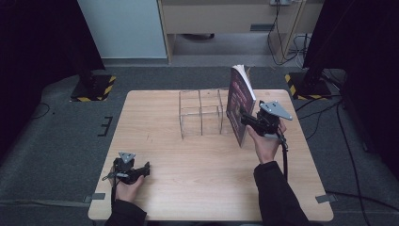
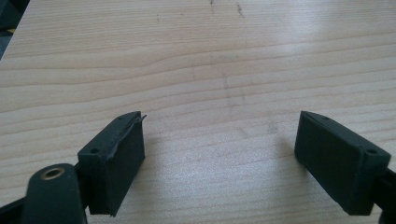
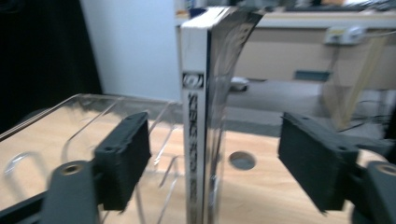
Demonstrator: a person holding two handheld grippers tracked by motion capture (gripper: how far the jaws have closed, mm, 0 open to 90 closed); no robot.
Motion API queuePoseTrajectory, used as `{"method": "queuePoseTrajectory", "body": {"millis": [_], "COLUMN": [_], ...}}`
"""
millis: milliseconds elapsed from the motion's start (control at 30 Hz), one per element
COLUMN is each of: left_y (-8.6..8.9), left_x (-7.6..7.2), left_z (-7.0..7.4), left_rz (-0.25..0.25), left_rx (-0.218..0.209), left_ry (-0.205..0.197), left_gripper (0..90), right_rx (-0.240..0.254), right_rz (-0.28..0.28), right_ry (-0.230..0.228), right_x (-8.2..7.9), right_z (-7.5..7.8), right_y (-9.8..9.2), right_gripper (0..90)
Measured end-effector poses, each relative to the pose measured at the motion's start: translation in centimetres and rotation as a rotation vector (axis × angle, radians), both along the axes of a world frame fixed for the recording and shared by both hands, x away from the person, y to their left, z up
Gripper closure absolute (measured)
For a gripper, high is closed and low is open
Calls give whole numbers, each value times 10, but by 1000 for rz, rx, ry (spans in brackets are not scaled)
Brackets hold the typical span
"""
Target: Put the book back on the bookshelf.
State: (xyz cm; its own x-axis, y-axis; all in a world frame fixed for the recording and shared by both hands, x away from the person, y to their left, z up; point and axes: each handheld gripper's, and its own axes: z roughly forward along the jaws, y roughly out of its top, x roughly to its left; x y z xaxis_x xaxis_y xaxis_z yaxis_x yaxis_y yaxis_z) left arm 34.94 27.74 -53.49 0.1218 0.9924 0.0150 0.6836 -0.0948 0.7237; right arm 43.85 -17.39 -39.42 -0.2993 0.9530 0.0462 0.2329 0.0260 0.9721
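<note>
Against the right end of the clear rack (image 1: pixel 201 113), on the wooden table (image 1: pixel 188 165), a paperback book (image 1: pixel 241 101) stands on its lower edge, leaning slightly. It looks to rest against the rack's outer wall, though the blur in the right gripper view leaves it unclear whether they touch. The right gripper (image 1: pixel 246 118) sits level at the book's near edge with its jaws spread wide either side of the white spine (image 3: pixel 193 116), pads clear of both covers, so nothing is held. Near the table's front left corner the left gripper (image 1: pixel 143 168) rests with its jaws apart over bare wood.

I judge the book light but floppy: the glossy cover bows outward at the top, so it will be slick and the pages may fan. The stiffest place to pinch is across the bound spine, low to mid height, squeezing both covers together; a grip on the loose page edge would likely let it sag or slip
</note>
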Motion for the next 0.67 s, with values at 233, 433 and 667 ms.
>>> {"method": "queuePoseTrajectory", "body": {"millis": [233, 433, 667], "left_y": [0, 0, -1], "left_x": [0, 0, 1], "left_z": [0, 0, 0], "left_rz": [0, -1, 2], "left_rx": [0, 0, -3], "left_ry": [0, 0, 1], "left_gripper": [152, 151, 142], "right_rx": [-4, -54, -86], "right_rz": [58, 74, 82], "right_ry": [46, 125, 234], "right_x": [-23, -38, -46], "right_z": [-13, -40, -77], "right_y": [-22, -43, -66], "right_gripper": [175, 158, 153]}}
